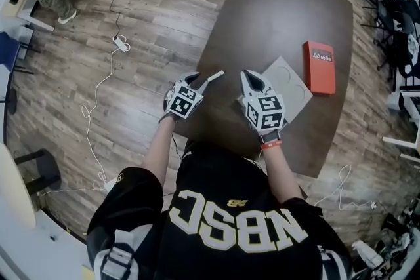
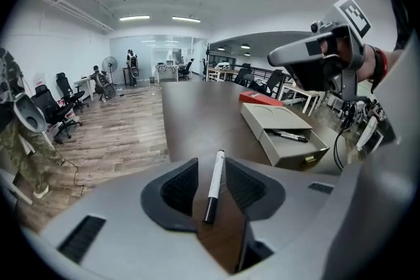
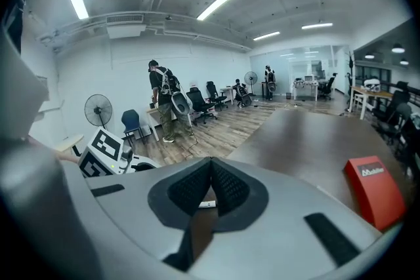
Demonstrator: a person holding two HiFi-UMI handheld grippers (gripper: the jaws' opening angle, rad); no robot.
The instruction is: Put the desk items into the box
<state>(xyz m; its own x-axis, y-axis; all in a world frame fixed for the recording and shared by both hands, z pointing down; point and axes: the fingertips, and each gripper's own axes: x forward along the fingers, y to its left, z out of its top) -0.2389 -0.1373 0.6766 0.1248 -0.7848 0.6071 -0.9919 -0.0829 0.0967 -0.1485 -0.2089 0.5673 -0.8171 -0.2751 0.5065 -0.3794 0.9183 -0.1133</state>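
Pick-up step, I judge: the left hand-held gripper [image 2: 212, 162] stands wide open astride the white marker with a black cap [image 2: 214, 185], which lies on the dark brown counter [image 2: 197, 108], pads not pressing. Next it must close on the barrel. The right hand-held gripper [image 3: 210, 164] is closed, empty. Beyond, only the left gripper view shows the flat grey box [image 2: 275, 118] with its drawer open and a black pen [image 2: 289, 136] inside.

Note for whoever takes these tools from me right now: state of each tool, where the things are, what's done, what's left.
Left tool: open, marker between its jaws on the table, not gripped.
Right tool: shut, empty.
Grey box: open, one pen already inside.
Red carton: on the table beside the box.
To do: grip the marker, put it in the box; probably the red carton too.
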